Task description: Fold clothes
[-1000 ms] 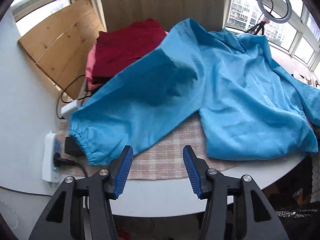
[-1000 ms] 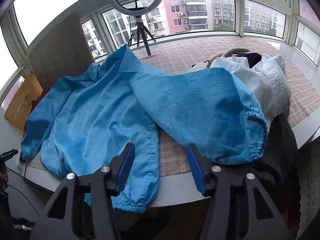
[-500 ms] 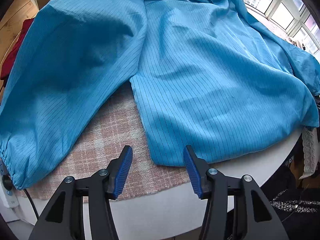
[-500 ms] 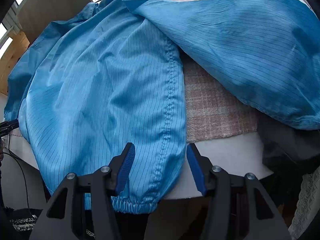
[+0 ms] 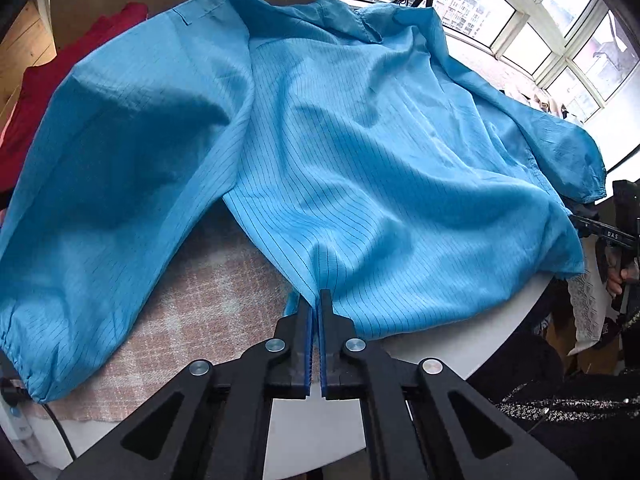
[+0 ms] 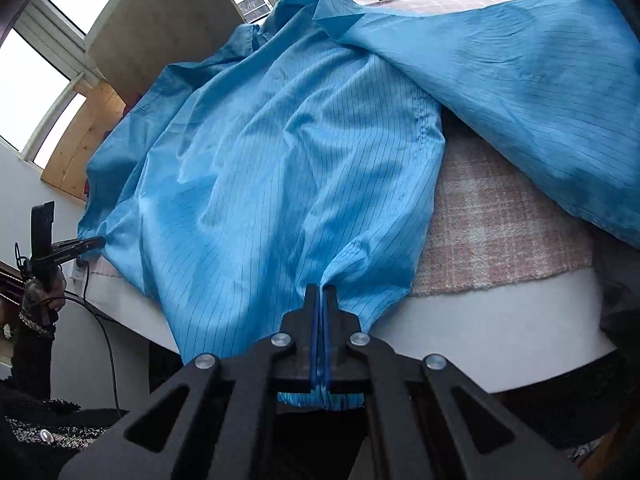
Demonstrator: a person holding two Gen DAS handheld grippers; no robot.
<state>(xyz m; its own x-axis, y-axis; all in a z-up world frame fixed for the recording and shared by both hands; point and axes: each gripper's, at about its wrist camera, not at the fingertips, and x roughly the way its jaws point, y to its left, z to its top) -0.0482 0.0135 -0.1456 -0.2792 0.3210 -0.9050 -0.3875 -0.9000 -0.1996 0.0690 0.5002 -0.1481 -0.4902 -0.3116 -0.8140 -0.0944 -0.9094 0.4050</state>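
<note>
A light blue pinstriped jacket (image 5: 360,160) lies spread on the plaid cloth, both sleeves out to the sides. My left gripper (image 5: 314,294) is closing its blue pads on the near left corner of the jacket's bottom hem, and the cloth bunches between them. In the right wrist view the same jacket (image 6: 280,160) hangs a little over the table edge. There my right gripper (image 6: 321,290) is closing on the near right part of the hem, fabric pinched between the pads. The left gripper (image 6: 94,242) shows at the far left, holding the other corner.
A pink plaid cloth (image 5: 208,292) covers the round white table (image 5: 460,344). Folded red clothes (image 5: 60,92) lie at the back left by wooden boards (image 6: 80,152). A cable (image 6: 108,340) hangs at the left. Other garments (image 5: 584,304) hang at the right.
Both grippers moved in to the jacket's bottom hem and went from wide open to pinched on the fabric, one at each corner. The hem now puckers at both grips.
</note>
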